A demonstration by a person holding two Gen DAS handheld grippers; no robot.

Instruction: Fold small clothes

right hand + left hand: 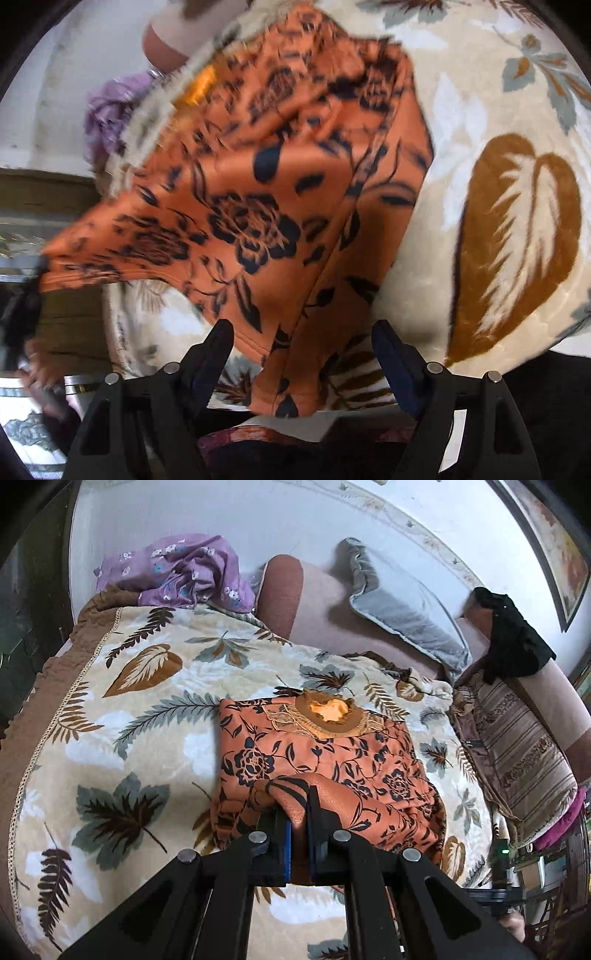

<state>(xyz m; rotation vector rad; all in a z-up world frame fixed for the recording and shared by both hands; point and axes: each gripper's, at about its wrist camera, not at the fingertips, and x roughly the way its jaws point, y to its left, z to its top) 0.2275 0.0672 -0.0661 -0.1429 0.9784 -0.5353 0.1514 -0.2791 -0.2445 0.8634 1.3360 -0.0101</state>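
Note:
An orange garment with a black flower print lies partly folded on a leaf-patterned blanket, its embroidered neckline at the far end. My left gripper is shut on a raised fold of the garment's near edge. In the right wrist view the same orange garment fills the middle, blurred. My right gripper is open, its fingers standing either side of a hanging strip of the orange cloth without pinching it.
A purple floral cloth is bunched at the blanket's far left. A grey cushion leans on the pink sofa back. A black cloth drapes over the sofa arm above a striped cushion.

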